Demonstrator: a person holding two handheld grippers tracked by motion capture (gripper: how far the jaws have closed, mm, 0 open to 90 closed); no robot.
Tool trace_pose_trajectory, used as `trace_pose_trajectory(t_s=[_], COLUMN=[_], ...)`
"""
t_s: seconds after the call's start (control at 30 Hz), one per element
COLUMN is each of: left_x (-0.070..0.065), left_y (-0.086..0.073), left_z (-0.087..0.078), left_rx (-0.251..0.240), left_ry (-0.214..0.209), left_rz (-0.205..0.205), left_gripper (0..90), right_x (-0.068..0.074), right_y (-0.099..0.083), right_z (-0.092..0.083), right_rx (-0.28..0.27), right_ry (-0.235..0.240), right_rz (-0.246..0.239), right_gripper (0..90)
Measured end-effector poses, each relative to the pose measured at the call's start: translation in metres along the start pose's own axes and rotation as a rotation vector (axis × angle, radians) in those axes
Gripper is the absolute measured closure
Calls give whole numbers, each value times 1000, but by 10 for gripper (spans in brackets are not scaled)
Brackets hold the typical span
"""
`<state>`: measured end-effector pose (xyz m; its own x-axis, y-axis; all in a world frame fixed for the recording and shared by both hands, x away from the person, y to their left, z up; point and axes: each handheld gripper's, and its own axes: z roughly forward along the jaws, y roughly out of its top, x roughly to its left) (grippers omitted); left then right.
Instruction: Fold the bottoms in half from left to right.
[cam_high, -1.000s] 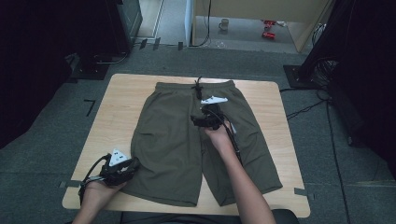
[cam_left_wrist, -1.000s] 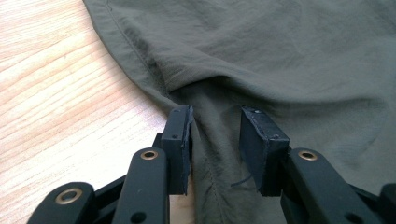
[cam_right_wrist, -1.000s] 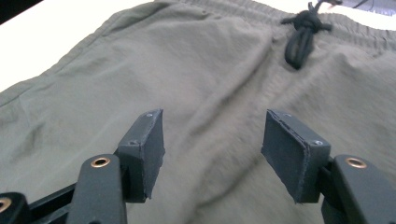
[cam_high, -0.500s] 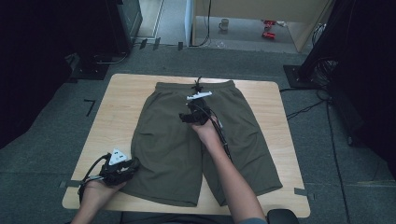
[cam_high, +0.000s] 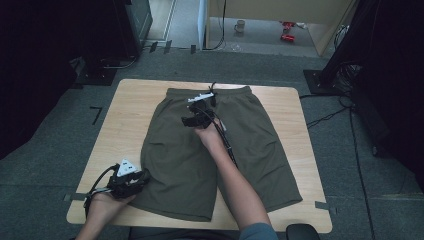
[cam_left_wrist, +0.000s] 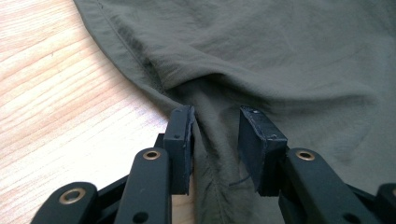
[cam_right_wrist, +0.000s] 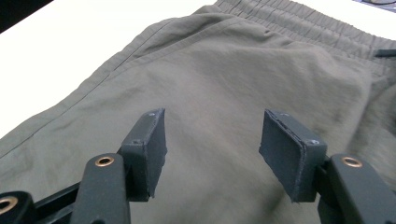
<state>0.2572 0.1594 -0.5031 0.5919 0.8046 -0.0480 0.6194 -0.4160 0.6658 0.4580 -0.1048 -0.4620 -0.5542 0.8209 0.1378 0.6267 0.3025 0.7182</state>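
Olive shorts (cam_high: 220, 150) lie spread flat on our wooden surface (cam_high: 120, 125), waistband toward the far edge and both legs running back toward us. At the near left corner our left hand (cam_high: 102, 207) holds the left tool (cam_high: 137, 177) low at the outer edge of the left leg, near its hem. In the left gripper view, that tool's jaws stand partly apart with a raised fold of the fabric running between them; the left pad (cam_left_wrist: 180, 147) sits right at the seam where cloth meets wood, and the right pad lies over the fabric. We cannot tell whether the pads actually pinch the fold, since a gap shows on each side of it.

Moving right, our right hand (cam_high: 212, 140) reaches up the middle of the shorts, and the right tool (cam_high: 192, 117) hovers over the upper left part of the garment, just below the waistband. Its jaws are spread wide and released, with smooth fabric showing between them in the right gripper view. A dark drawstring (cam_high: 214, 90) lies at the waistband's centre.
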Motion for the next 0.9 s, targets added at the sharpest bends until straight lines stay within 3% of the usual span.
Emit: trace_pose_trajectory(t_s=[0.13,0.57,0.9], left_x=[-1,0,-4], left_y=[1,0,1], left_z=[0,-4,-2], left_rx=[10,32,33], left_ry=[-5,-3,-15], left_rz=[-3,-9,8], left_gripper=[678,644,647], right_x=[2,22,29], right_y=[2,22,28], right_z=[11,43,75], right_rx=[20,16,15], right_ry=[18,36,54], right_rz=[17,-21,12], right_gripper=[394,376,364])
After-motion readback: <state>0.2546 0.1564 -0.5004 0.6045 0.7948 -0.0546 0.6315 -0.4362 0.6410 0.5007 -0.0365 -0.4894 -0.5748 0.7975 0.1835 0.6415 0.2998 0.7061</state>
